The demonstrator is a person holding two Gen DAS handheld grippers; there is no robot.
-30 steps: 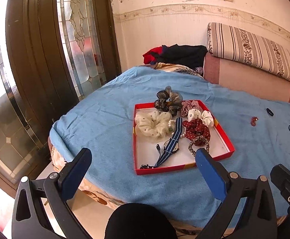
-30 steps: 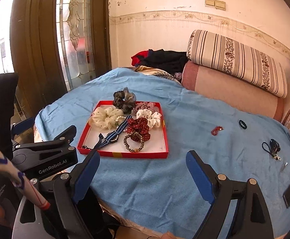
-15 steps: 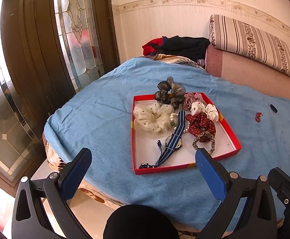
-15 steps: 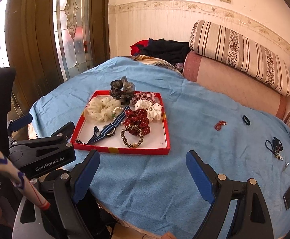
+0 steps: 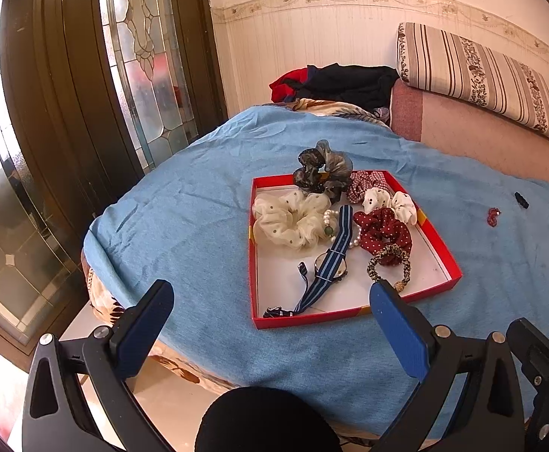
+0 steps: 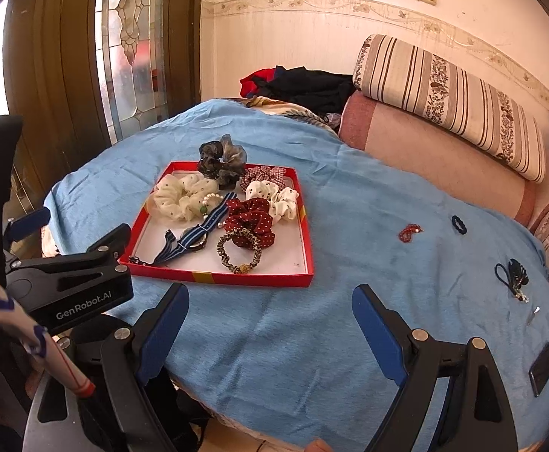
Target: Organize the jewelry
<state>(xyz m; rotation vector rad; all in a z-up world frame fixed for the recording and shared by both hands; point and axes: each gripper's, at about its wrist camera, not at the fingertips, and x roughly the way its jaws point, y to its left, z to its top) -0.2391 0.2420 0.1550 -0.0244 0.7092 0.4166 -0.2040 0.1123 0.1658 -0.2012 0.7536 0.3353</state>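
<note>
A red tray [image 5: 440, 241] [image 6: 304, 233] lies on the blue bed cover and holds several scrunchies, a pearl bracelet, a striped-strap watch [image 5: 331, 260] [image 6: 195, 241] and a leopard hair tie [image 5: 387, 260] [image 6: 240, 252]. Loose on the cover to the right lie a red bead bracelet [image 6: 410, 231] [image 5: 494, 216], a black hair tie [image 6: 459, 223] and a black cord charm [image 6: 513, 277]. My left gripper [image 5: 272, 303] hangs open before the tray's near edge. My right gripper [image 6: 270, 307] is open too, over bare cover, holding nothing.
A dark phone [image 6: 542, 369] lies near the cover's right edge. A striped pillow [image 6: 451, 101] and a pink bolster [image 6: 432, 150] line the back; dark clothes [image 6: 304, 86] are piled behind the bed. A glass-panelled door [image 5: 48, 113] stands left.
Both grippers have moved closer to the bed, so the tray looks larger and nearer. Nothing on the cover has shifted, and both stay open.
</note>
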